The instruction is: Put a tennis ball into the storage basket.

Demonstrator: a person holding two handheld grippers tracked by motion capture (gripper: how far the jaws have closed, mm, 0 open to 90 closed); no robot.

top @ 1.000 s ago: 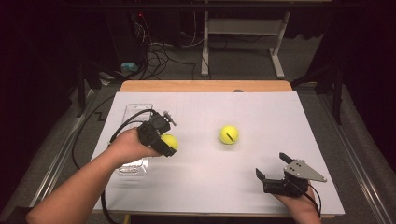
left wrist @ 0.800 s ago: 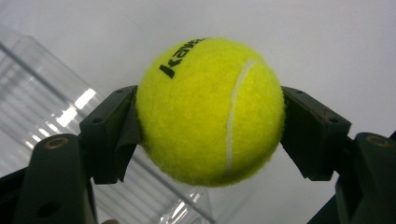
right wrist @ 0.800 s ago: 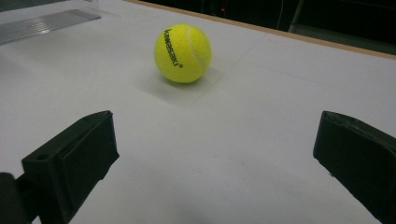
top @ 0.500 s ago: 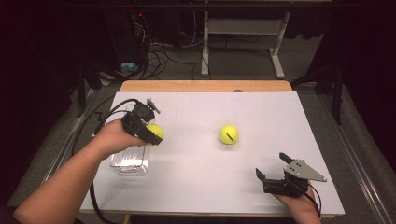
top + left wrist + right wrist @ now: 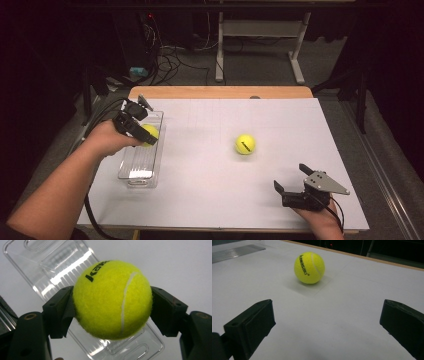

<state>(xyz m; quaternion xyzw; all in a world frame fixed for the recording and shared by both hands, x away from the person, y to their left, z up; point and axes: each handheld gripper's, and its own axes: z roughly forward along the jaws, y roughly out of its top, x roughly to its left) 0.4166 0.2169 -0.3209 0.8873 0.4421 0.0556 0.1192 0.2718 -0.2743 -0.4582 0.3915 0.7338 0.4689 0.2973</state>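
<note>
Yellow tennis ball (image 5: 112, 300) sits clamped in our left hand-held gripper (image 5: 136, 127) above the clear tray (image 5: 131, 167); our right hand-held gripper (image 5: 292, 194) gapes wide.

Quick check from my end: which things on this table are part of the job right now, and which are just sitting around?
In the job:
- left gripper, shut on a tennis ball
- clear plastic tray, below that ball
- second tennis ball, loose on the white table
- right gripper, open, resting

Lying about:
- cables on the floor beyond the table
- white desk frame behind
</note>
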